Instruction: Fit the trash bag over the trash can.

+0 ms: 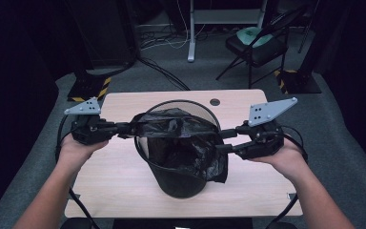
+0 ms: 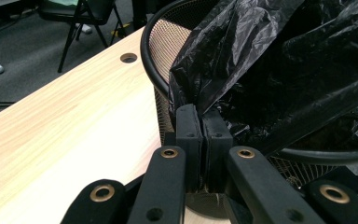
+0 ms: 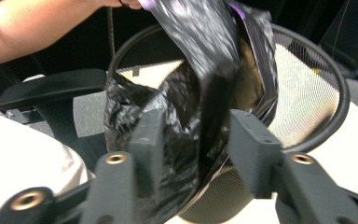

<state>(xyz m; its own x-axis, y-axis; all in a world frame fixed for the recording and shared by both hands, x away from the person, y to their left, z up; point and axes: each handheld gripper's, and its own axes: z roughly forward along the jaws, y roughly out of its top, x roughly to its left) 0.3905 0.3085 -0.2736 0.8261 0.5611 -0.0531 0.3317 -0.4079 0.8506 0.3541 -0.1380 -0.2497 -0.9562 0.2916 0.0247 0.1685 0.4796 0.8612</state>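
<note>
One black bin bag (image 1: 181, 138) stretched over one mesh wastebasket (image 1: 181, 183) on the worktop (image 1: 124, 176).
Left gripper (image 2: 203, 122) fingers were clamped on the bag's edge; right gripper (image 3: 193, 140) fingers stood apart around bag plastic.

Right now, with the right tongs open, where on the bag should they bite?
Take the bag by its loose edge hanging over the bin rim on the right, coming in from outside. That flap stands between the open right tongs; the left tongs already pinch the opposite edge.
</note>
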